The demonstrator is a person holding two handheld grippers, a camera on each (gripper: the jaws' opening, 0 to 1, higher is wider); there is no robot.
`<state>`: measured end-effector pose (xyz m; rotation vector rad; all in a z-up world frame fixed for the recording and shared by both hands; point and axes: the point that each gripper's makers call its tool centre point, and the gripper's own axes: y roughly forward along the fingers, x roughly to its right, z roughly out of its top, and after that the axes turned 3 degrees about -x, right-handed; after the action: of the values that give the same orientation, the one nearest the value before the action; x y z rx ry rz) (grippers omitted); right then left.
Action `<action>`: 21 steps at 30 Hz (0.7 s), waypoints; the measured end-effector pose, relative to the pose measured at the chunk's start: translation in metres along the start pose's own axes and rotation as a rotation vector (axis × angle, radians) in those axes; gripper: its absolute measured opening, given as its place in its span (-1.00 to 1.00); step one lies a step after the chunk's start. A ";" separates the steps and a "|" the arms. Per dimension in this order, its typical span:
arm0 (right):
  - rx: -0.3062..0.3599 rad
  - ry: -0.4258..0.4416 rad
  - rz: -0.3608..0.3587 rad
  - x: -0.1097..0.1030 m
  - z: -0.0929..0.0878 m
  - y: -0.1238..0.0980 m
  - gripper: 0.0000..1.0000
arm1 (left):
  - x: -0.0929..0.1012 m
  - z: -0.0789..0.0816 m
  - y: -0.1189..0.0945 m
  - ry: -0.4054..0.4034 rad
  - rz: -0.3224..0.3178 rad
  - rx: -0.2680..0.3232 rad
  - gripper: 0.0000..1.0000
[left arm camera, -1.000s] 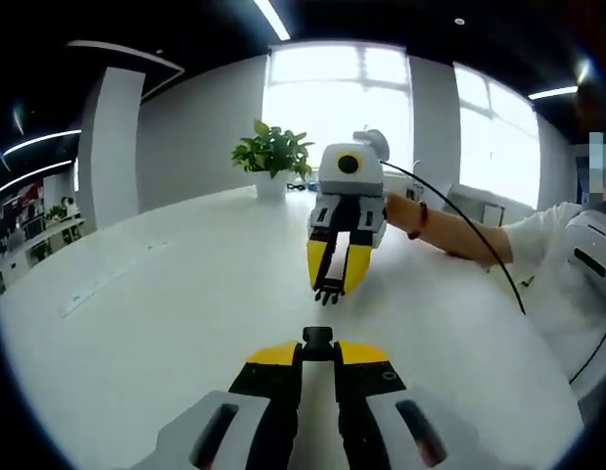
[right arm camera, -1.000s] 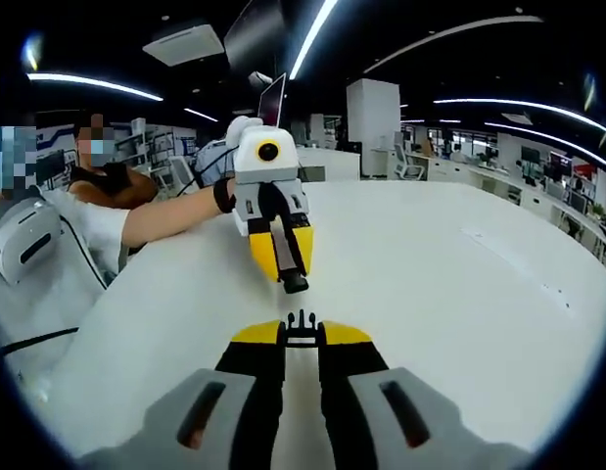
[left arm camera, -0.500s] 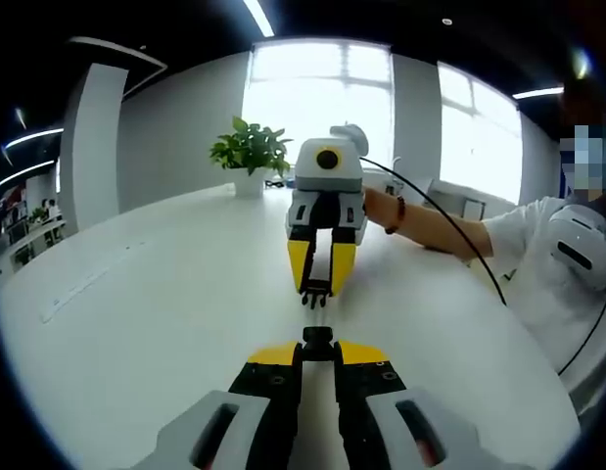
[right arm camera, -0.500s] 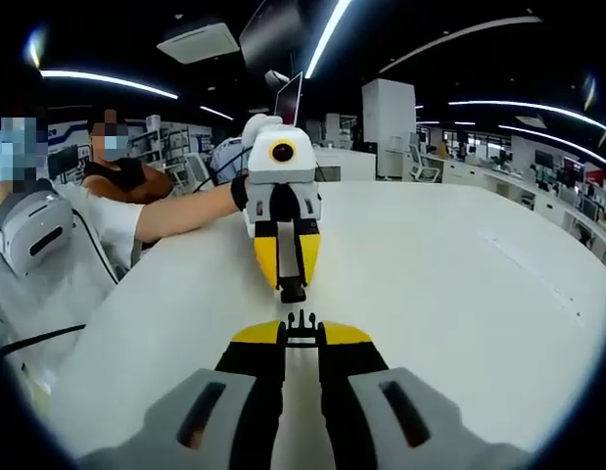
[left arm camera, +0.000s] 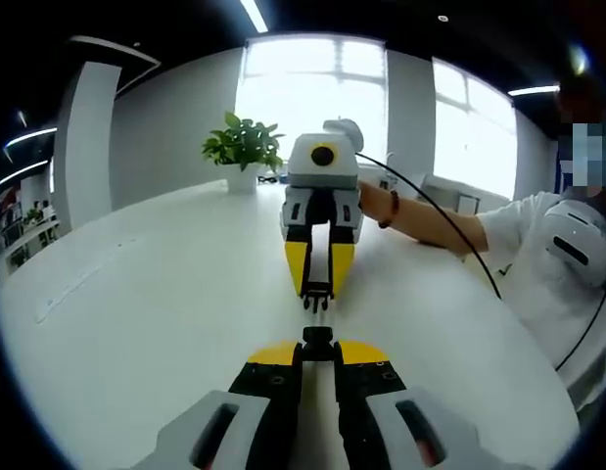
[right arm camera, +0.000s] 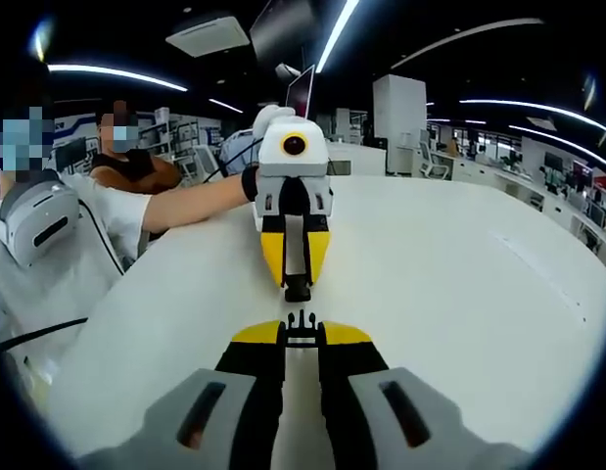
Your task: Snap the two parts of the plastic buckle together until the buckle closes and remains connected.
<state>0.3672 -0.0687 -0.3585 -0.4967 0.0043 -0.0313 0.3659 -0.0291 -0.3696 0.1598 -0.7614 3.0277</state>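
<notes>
In the left gripper view my left gripper (left arm camera: pixel 317 351) is shut on the black socket half of the buckle (left arm camera: pixel 317 337), low over the white table (left arm camera: pixel 165 294). Facing it head-on, my right gripper (left arm camera: pixel 317 286) is shut on the pronged half (left arm camera: pixel 316 301), its prongs pointing at the socket across a small gap. The right gripper view mirrors this: my right gripper (right arm camera: pixel 301 334) holds the pronged half (right arm camera: pixel 301 320), and the left gripper (right arm camera: pixel 297 276) opposite holds the socket half (right arm camera: pixel 298 290). The two halves are close but apart.
A potted plant (left arm camera: pixel 243 147) stands at the table's far edge by the bright windows. A person's arm (left arm camera: pixel 430 220) and white sleeve (left arm camera: pixel 537 264) reach in from the right, with a black cable (left arm camera: pixel 449 245). A laptop (right arm camera: pixel 301 93) stands behind the left gripper.
The two grippers have drawn closer and lined up head-on. The gap between the pronged half and the socket half has shrunk.
</notes>
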 end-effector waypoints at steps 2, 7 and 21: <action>-0.005 0.000 0.005 0.000 -0.001 0.001 -0.75 | 0.002 0.000 0.001 0.000 -0.005 -0.001 -0.78; 0.000 -0.014 0.013 -0.001 0.000 0.002 -0.75 | 0.006 -0.001 0.003 0.005 -0.011 -0.008 -0.78; -0.030 -0.009 0.043 -0.009 -0.003 0.010 -0.75 | 0.023 -0.002 0.013 0.043 -0.019 -0.022 -0.78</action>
<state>0.3586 -0.0607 -0.3660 -0.5263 0.0063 0.0134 0.3422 -0.0399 -0.3755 0.1013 -0.7850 2.9935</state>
